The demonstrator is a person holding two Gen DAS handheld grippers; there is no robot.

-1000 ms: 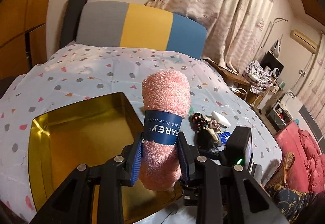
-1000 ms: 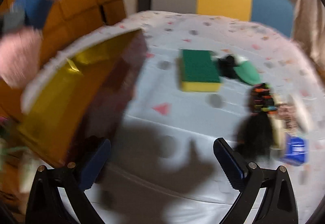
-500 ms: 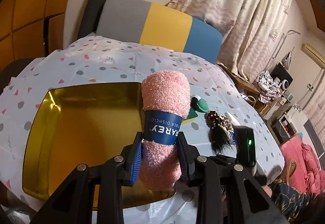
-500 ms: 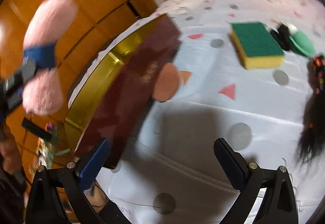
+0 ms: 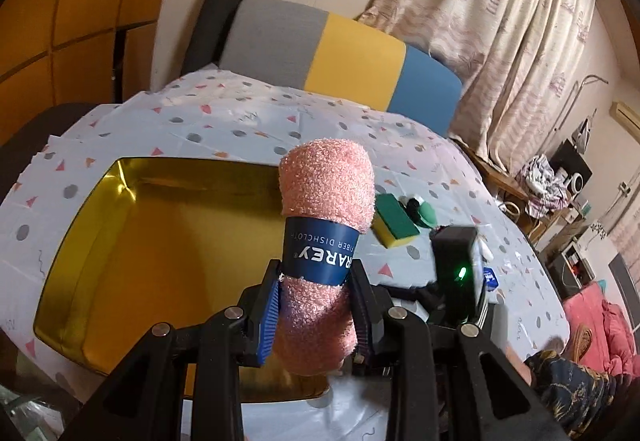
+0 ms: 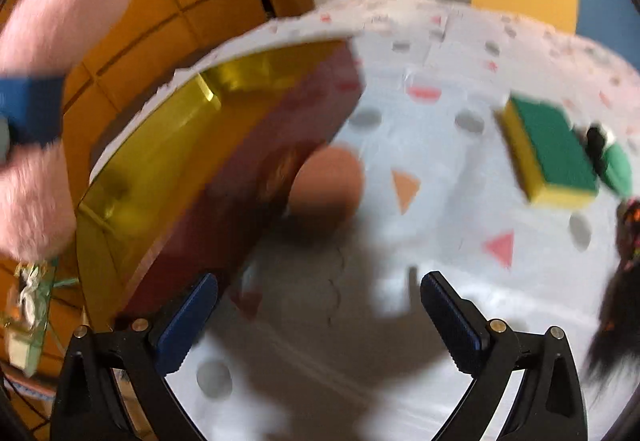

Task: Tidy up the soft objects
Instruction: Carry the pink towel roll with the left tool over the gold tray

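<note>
Gold tray (image 5: 100, 241) interior bare, open from above; sponge (image 5: 394, 221) & clutter crowd cloth to its right.

The right wrist view is smeared throughout. The pink dishcloth roll (image 6: 48, 89) is cut off by its left edge, and the black hair tuft (image 6: 618, 329) by its right. In the left wrist view the roll hides part of the gold tin's (image 5: 80, 241) floor — its label reads only partly.

"AREY" and "FIBER DISHCLOTH" on blue band (image 5: 320, 255)
</note>
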